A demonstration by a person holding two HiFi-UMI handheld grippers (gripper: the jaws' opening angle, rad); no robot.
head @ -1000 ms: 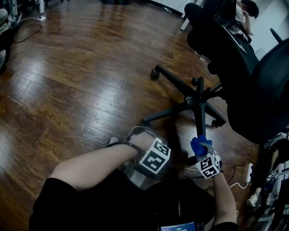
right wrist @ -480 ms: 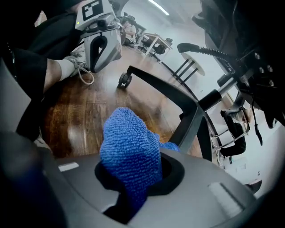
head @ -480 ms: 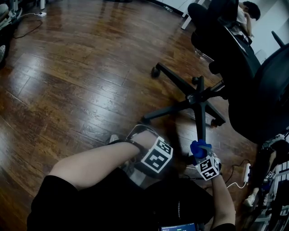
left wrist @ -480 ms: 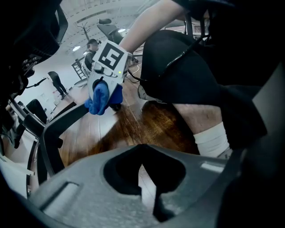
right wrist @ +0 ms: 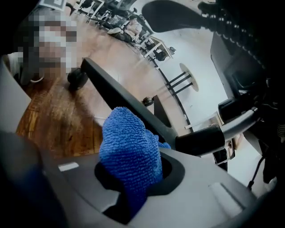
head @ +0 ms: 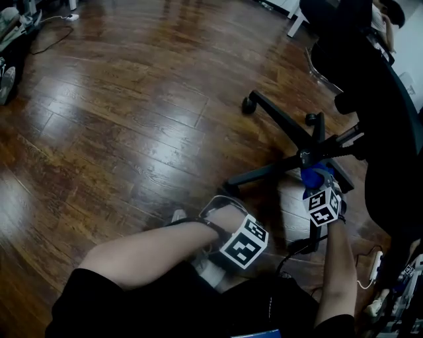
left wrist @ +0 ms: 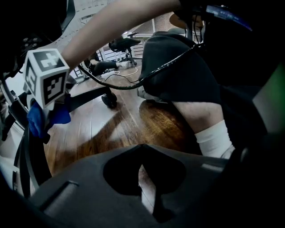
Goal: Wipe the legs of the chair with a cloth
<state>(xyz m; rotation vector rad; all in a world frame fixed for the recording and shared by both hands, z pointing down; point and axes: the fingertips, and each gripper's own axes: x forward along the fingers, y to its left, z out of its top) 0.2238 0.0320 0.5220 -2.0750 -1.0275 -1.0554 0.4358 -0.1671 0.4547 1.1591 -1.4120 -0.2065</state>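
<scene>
Near: my L gripper (left wrist: 149,196), jaws closed, empty, beside my knee (left wrist: 176,67). Mid: my R gripper (right wrist: 133,178) clamps blue cloth (right wrist: 129,151), which sits at chair leg (right wrist: 129,104) close to hub (head: 305,157). Far: wood floor (head: 132,99).

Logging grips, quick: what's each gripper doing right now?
Left gripper: shut, nothing between its jaws.
Right gripper: shut on the blue cloth.

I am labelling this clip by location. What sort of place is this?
Probably an office: a black swivel chair on casters, more office chairs farther off, and a power strip with cables on the wood-plank floor.
</scene>
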